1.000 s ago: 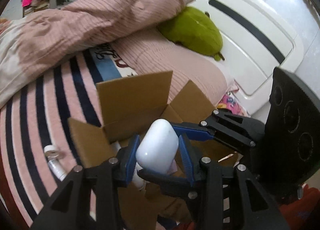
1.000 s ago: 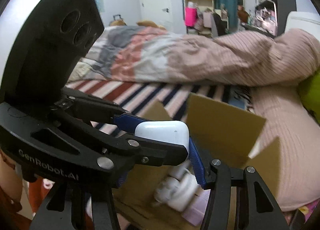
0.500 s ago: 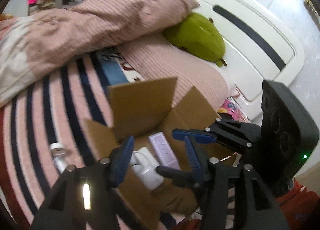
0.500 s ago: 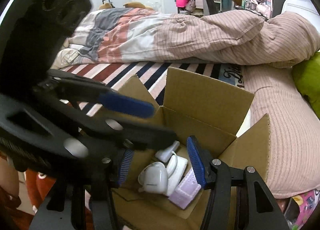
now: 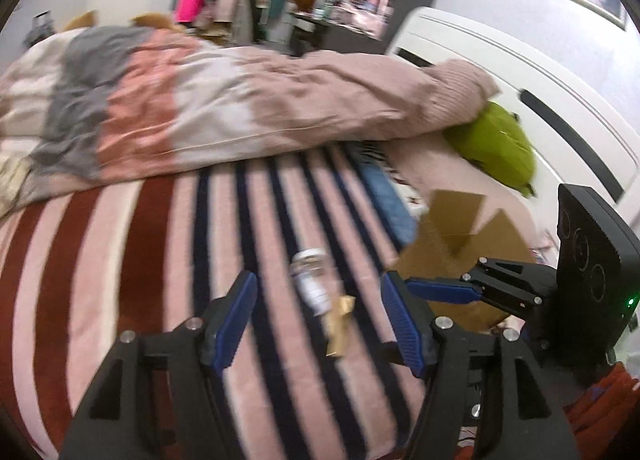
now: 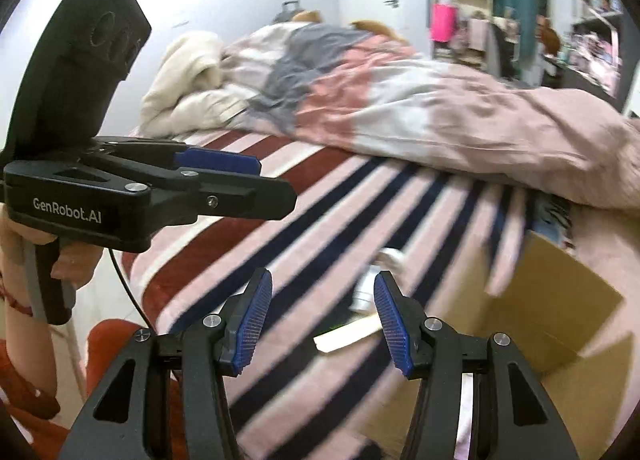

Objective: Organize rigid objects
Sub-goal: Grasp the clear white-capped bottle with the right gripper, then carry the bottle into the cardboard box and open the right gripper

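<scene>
Left wrist view: left hand-held gripper point(image 5: 316, 324) spread wide, blue pads apart, nothing between them. Ahead on the pink, navy and dark-red striped bed blanket point(image 5: 132, 260) lay a small clear bottle with a white label point(image 5: 312, 280), on its side, with a crumpled gold wrapper point(image 5: 339, 324) just beside its near end. To the right sat the open brown cardboard box point(image 5: 452, 244), with the right hand-held gripper point(image 5: 436, 288) in front of it, jaws seemingly apart.

Right wrist view: right hand-held gripper also spread apart and empty. Seen blurred beyond the pads: the bottle, a pale flat strip point(image 6: 348, 334), and the box at right.

Risks, as a judgement: a round bottle on soft plush could roll or sink under a downward push, so slipping from the pads; closing too near could catch the wrapper too; motion blur suggested fast travel, inviting a misaligned grasp.
</scene>
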The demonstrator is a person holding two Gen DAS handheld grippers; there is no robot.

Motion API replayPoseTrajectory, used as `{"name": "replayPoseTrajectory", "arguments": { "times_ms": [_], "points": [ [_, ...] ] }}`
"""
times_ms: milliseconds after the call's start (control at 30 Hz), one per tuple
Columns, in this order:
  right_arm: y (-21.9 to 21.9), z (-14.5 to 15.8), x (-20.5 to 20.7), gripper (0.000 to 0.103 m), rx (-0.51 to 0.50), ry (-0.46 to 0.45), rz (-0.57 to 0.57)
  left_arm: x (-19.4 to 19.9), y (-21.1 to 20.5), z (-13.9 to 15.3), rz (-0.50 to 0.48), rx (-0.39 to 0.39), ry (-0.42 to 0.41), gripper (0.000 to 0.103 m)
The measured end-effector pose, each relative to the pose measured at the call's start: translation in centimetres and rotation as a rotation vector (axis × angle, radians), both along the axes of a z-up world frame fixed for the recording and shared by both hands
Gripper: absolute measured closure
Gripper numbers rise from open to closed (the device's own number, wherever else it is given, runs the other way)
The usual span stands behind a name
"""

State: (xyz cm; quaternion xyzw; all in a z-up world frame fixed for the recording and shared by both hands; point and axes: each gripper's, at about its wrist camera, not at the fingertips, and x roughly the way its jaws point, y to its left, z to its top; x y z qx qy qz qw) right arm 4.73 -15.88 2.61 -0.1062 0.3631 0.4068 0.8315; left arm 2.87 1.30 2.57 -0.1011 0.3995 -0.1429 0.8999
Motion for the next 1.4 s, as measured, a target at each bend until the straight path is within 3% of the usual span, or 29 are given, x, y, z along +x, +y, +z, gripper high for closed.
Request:
{"name": "replayPoseTrajectory", "arguments": {
  "times_ms": [200, 467, 767, 800, 1000, 1233, 1300, 1400],
  "points": [
    [5.2, -4.6, 1.0, 0.054, -0.063, 0.076, -0.018, -1.2, 4.8, -4.5, 0.086, -0.008, 0.042, 0.037],
    [5.4, -11.9, 6.2, 0.054, -0.177, 0.083, -0.297, -0.2, 7.0, -9.0, 0.102, -0.025, 0.096, 0.037],
    [5.4, -15.4, 9.6, 0.078, -0.243, 0.093, -0.361, 0.8, 7.1, -10.5, 0.093, -0.034, 0.119, 0.037],
    [5.7, -15.5, 9.6, 0.083, -0.246, 0.086, -0.36, 0.8, 7.0, -10.5, 0.093, -0.031, 0.12, 0.037],
    [6.2, -13.4, 7.7, 0.083, -0.179, 0.059, -0.28, 0.6, 5.9, -9.1, 0.061, -0.057, 0.103, 0.037],
    [5.8, -6.8, 3.3, 0.083, -0.007, 0.045, -0.089, -0.4, 2.4, -5.3, -0.029, -0.118, 0.041, 0.037],
    [5.2, -4.6, 1.4, 0.083, 0.028, -0.003, -0.032, -0.5, 1.4, -4.3, -0.067, -0.145, 0.029, 0.053],
    [4.2, -2.1, -0.9, 0.083, 0.069, -0.063, 0.028, -0.7, -1.1, -2.4, -0.128, -0.17, -0.006, 0.066]
  ]
}}
